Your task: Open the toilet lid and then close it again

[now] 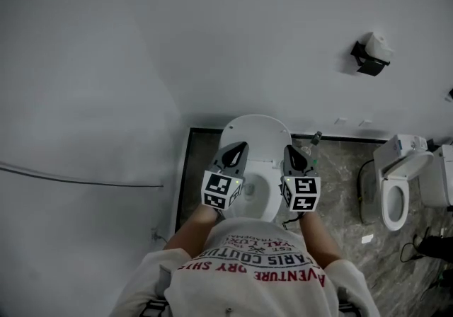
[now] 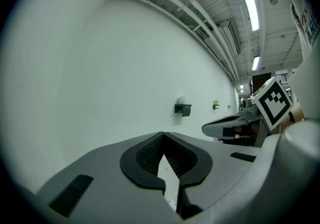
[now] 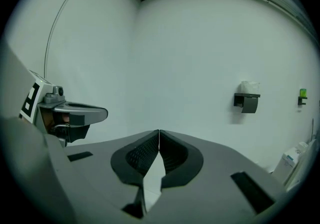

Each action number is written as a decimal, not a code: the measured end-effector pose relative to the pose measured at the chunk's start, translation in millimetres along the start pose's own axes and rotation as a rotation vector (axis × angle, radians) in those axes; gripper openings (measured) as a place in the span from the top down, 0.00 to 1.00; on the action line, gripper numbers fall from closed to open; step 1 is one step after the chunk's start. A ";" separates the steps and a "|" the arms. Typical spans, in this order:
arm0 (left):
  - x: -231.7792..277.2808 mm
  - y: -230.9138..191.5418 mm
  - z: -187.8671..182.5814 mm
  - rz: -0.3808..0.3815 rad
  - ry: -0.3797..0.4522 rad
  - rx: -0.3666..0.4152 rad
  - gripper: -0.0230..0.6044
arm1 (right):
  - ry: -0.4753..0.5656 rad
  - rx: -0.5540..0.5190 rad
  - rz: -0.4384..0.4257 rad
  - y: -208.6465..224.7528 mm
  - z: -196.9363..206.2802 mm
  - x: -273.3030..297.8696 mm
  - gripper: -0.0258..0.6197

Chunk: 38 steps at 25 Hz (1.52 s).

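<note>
The toilet lid [image 1: 255, 131] stands raised at the wall [image 1: 212, 39], its lower edge and the bowl's sides covered by the left gripper [image 1: 239, 147] and right gripper [image 1: 290, 149], both with fingers clenched on nothing, the bowl's front hidden under the person's shirt [image 1: 255, 266], and open floor [image 1: 340, 167] lies rightward toward a second toilet [image 1: 396, 188].

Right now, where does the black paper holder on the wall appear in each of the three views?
Head view: the paper holder is at the upper right, on the white wall.
Left gripper view: the paper holder is near the centre, slightly right.
Right gripper view: the paper holder is right of centre, at mid height.
Shared landmark: the white wall that carries it.
</note>
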<state>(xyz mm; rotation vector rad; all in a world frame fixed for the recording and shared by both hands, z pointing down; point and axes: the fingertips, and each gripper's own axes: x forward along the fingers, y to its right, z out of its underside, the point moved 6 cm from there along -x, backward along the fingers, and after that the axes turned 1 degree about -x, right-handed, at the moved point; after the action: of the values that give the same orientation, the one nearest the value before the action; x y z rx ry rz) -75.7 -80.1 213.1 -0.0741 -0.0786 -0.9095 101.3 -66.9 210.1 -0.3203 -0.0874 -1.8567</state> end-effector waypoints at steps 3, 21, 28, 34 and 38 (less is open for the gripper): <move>-5.9 1.2 -5.0 -0.028 0.002 0.024 0.95 | 0.023 0.007 0.010 4.5 -6.5 -6.0 0.94; -9.5 8.1 -4.0 -0.056 -0.009 -0.016 0.95 | 0.019 -0.060 -0.027 0.4 -1.3 -11.9 0.94; -6.3 5.9 13.7 -0.024 -0.069 0.027 0.95 | -0.013 -0.055 -0.038 -0.5 8.4 -6.4 0.94; 4.5 0.6 33.3 -0.002 -0.131 0.076 0.95 | -0.063 -0.059 -0.064 0.6 24.7 11.3 0.94; 17.5 -10.0 48.0 0.015 -0.172 0.100 0.95 | -0.128 -0.074 -0.133 0.3 37.4 29.9 0.94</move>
<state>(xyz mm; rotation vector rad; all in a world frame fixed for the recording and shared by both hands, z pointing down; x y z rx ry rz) -74.7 -95.3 262.9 -0.0595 -0.2830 -0.8816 100.1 -86.4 253.9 -0.4956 -0.1305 -1.9735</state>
